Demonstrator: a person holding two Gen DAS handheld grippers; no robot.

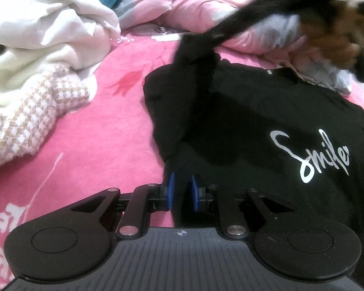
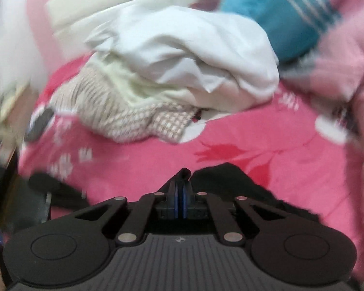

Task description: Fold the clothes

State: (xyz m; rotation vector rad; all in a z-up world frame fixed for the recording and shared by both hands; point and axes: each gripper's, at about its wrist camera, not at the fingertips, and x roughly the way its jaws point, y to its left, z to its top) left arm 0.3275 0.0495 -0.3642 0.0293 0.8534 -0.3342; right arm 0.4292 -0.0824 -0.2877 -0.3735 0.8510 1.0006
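The black T-shirt (image 1: 254, 126) lies print-up on the pink bedsheet (image 1: 97, 145), beside the pile of unfolded clothes (image 1: 43, 55). The right gripper (image 2: 181, 181) is clenched on a black fold of the T-shirt, lifting a sleeve or edge, probably to carry it over the body. The left gripper (image 1: 182, 189) sits at the T-shirt's near edge, slightly parted; fabric lies between its pads, not visibly pinched.

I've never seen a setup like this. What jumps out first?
A black T-shirt with silver "Smile" lettering lies on a bright pink floral bedspread. The right gripper pinches a black fold of it, lifting a sleeve. Behind sits a heap of white clothes.
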